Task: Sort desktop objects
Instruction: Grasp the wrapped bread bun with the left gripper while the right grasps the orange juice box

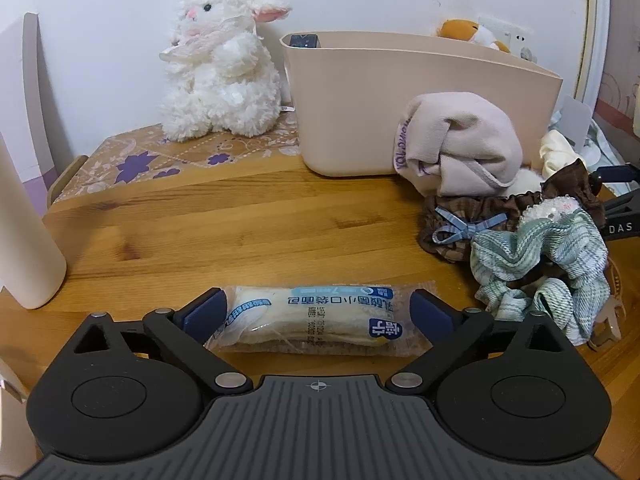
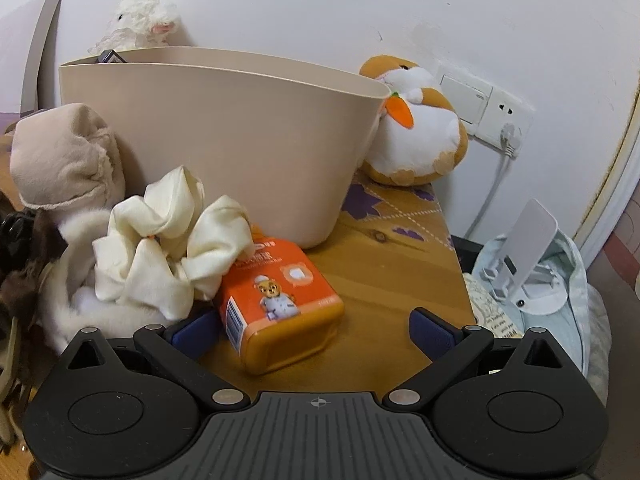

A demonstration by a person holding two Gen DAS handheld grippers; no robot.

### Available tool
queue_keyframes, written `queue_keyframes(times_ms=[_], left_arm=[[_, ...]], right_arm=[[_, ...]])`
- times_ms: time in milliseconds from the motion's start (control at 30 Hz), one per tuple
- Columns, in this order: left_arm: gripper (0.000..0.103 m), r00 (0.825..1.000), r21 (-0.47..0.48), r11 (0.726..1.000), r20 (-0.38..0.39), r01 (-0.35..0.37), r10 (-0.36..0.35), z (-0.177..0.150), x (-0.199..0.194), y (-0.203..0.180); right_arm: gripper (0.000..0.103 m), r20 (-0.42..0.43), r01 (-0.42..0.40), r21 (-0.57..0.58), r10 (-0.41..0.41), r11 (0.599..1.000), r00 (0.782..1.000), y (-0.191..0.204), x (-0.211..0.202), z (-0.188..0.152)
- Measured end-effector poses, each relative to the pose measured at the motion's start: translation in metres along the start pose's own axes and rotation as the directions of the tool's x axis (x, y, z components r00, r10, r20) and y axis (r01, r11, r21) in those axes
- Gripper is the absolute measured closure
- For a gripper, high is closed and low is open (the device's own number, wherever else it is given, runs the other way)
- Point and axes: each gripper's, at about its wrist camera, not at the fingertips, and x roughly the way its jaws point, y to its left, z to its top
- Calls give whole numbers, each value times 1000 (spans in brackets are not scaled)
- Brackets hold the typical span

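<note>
A bread bun in a clear wrapper with blue print (image 1: pixel 316 320) lies flat on the wooden table (image 1: pixel 240 220). My left gripper (image 1: pixel 318 310) straddles it lengthwise, jaws wide open, the blue pads just at the wrapper's two ends without squeezing it. In the right wrist view an orange carton with a cartoon bear (image 2: pixel 280 304) lies on the table between the open jaws of my right gripper (image 2: pixel 314 332), close to the left pad and well clear of the right one. A beige plastic bin (image 1: pixel 400 92) (image 2: pixel 240 140) stands behind both.
A pile of scrunchies sits right of the bread: green plaid (image 1: pixel 552 264), brown (image 1: pixel 480 216), cream (image 2: pixel 172 248). A pinkish cloth bundle (image 1: pixel 460 144) leans on the bin. There are also a white lamb plush (image 1: pixel 220 64), an orange-white plush (image 2: pixel 416 128), a white bottle (image 1: pixel 24 240) and the table's right edge (image 2: pixel 460 280).
</note>
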Motion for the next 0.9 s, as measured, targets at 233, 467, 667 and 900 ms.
queue_keyframes(times_ms=[233,467,667,900], left_arm=[[1,1000,-22,1000,7,-3,3,0,3,0],[1,998,-52,997,14,-61,62,-3,0,16],[1,998,-54,997,31,-52,54,-9,-1,17],[57,998,-67,998,70,1,4,-8,-10,20]], right_arm=[[7,26,-8,-5,9,1000,1000,4,3,3],[7,35,-10,-13,10,1000,999,5,4,3],[21,41,-14,-16,15,1000,999,8,4,4],[46,49,-17,-24,18,1000,999,14,-1,3]])
